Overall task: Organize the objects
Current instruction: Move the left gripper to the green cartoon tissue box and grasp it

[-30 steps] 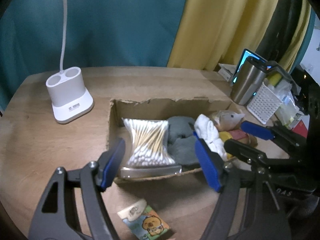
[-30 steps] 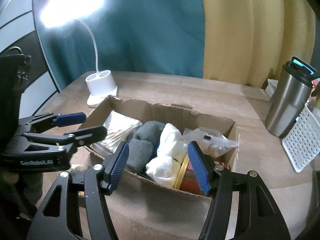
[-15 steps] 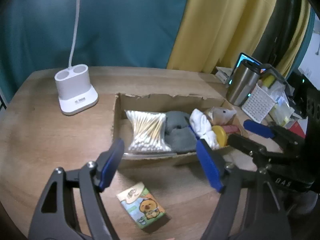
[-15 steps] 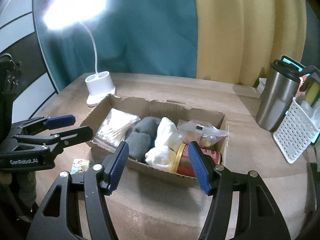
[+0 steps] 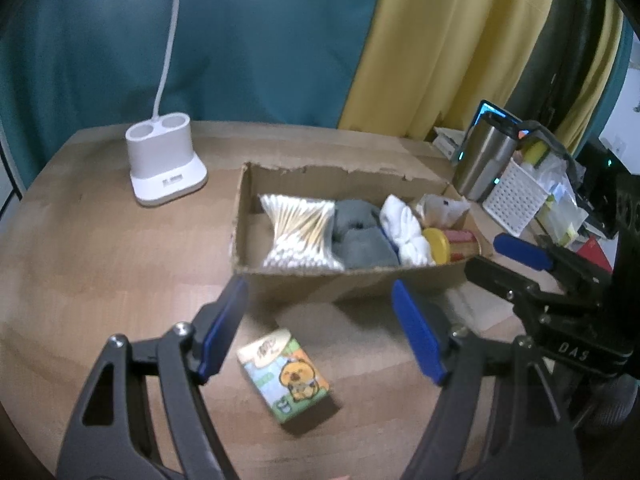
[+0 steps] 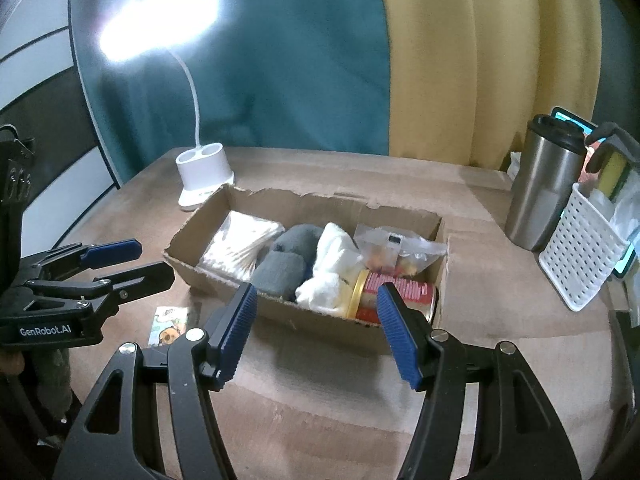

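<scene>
Wooden worktop [image 5: 100, 264], round-edged, with curtains behind. Cardboard box [image 5: 340, 280] sits mid-worktop, top open, near wall torn and low; inside, left to right: bag of cotton swabs [image 5: 300, 236], grey socks [image 5: 360, 236], white socks [image 5: 406, 230], a yellow-lidded jar [image 5: 440, 244] lying on its side, and a clear bag [image 6: 400, 252] behind the jar. White lamp base [image 5: 164, 164] stands well left of the box; steel tumbler [image 6: 548, 184] and white basket [image 6: 580, 256] stand to its right. One thing is not yet packed: a small tissue pack [image 5: 284, 376] flat on the worktop, just in front of the box. Left gripper [image 5: 320, 328] hangs over it, jaws apart, nothing between the pads. Right gripper [image 6: 316, 332] also open and empty, facing the box's jar end. Likely next step is picking up the pack. Risks: the pack lies flat and askew to the jaws, so closing without squaring up could skid it or pinch only a corner; the soft pack could slip if gripped lightly; carrying it low could catch the torn box wall and shove the light box; the two grippers work close together and could knock.
</scene>
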{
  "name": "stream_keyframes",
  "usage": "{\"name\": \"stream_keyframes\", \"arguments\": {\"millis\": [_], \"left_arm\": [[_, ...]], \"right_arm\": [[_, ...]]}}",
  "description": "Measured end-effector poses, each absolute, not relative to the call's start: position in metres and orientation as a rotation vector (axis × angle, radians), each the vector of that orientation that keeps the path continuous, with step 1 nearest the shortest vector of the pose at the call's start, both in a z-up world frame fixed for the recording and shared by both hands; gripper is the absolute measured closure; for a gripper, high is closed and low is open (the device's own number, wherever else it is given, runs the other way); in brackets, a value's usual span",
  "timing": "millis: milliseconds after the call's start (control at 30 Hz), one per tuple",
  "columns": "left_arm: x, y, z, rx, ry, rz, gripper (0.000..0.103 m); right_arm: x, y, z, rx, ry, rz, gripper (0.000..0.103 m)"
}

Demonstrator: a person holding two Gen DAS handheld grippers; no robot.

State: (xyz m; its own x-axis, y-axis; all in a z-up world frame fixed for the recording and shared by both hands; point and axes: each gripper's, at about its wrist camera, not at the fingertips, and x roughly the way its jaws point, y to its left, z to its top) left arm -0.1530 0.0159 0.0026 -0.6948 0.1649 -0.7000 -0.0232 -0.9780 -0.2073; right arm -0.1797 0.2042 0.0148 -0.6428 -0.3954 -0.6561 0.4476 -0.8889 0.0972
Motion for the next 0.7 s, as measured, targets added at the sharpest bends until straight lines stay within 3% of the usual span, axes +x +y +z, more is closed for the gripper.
{"name": "stream_keyframes", "arguments": {"millis": [700], "left_arm": [[-0.133,0.018,-0.045,-1.339,-0.256,2.811,0.027]], "right_arm": [[-0.160,0.212,-0.010,1.028,0.114,-2.437,0.038]]}}
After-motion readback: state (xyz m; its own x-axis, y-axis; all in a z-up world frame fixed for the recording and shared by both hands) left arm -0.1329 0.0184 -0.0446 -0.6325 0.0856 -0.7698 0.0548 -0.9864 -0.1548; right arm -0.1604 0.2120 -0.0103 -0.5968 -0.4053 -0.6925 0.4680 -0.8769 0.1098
